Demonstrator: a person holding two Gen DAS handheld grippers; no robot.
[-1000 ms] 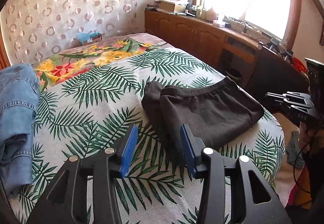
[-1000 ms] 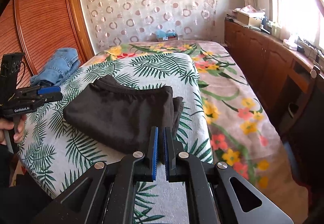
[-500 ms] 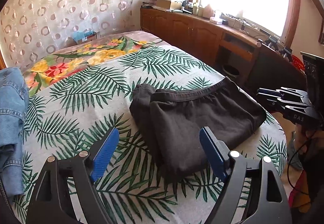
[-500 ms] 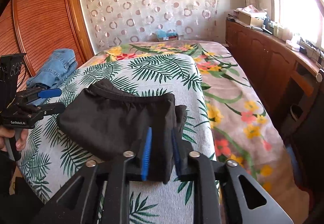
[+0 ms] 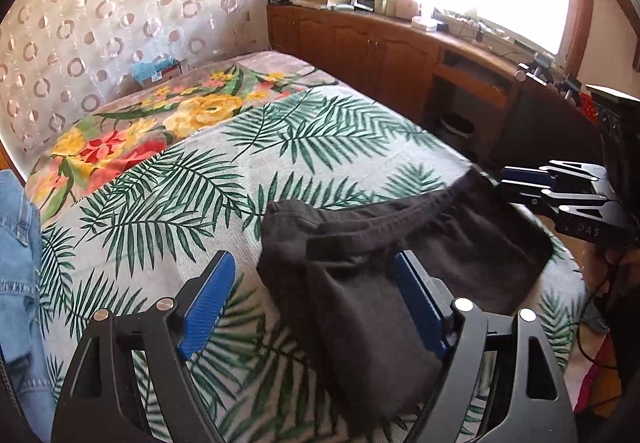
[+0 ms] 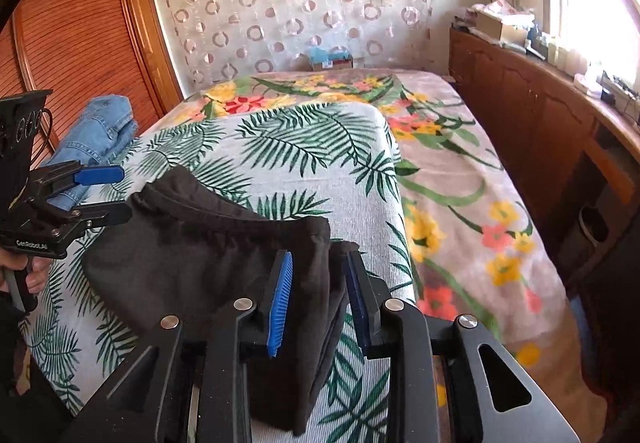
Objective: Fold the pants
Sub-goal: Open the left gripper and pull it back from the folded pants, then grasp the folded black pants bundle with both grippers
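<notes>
Sunlit bedroom, palm-leaf printed bed cover (image 5: 168, 203) underneath: the folded dark charcoal fabric pants (image 5: 400, 263) lay flat, long axis across the bed, elastic waistband toward the headboard. Left gripper (image 5: 312, 303) stood wide open straddling one folded end; right gripper (image 6: 318, 299), jaws just opening, framed the other end, pads not visibly pressing.
</notes>
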